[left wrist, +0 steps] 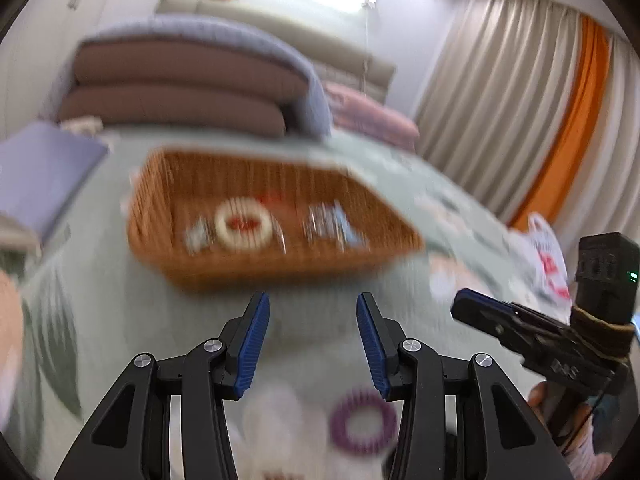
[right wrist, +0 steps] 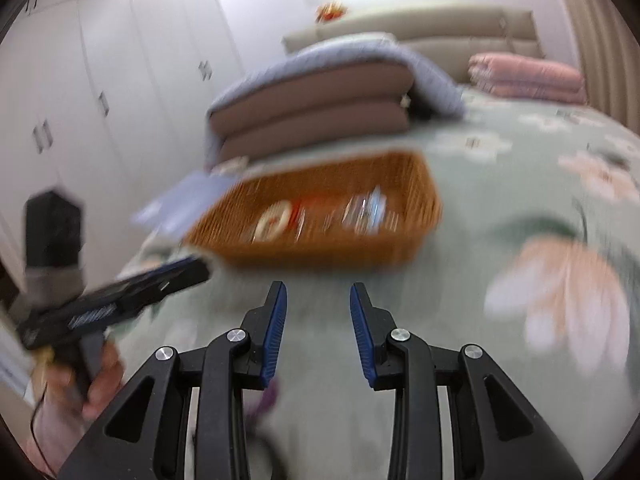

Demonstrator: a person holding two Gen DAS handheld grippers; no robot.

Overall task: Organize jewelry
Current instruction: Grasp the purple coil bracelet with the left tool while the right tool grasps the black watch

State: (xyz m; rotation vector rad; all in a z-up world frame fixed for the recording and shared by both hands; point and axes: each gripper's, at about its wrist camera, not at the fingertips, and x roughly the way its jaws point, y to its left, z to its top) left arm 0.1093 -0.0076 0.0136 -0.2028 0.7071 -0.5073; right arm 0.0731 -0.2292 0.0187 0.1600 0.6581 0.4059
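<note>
Floral bedspread (left wrist: 360, 344), wicker basket (left wrist: 276, 268) of blurred jewelry, purple ring (left wrist: 362, 420) nearby

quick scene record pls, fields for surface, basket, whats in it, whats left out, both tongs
surface: green floral bedspread
basket: brown wicker basket, on the bedspread
in basket: white ring with something red inside; blurred silvery pieces
left out: purple coil ring on the bedspread, near the left tongs
left tongs: open, nothing between
right tongs: open, nothing between
</note>
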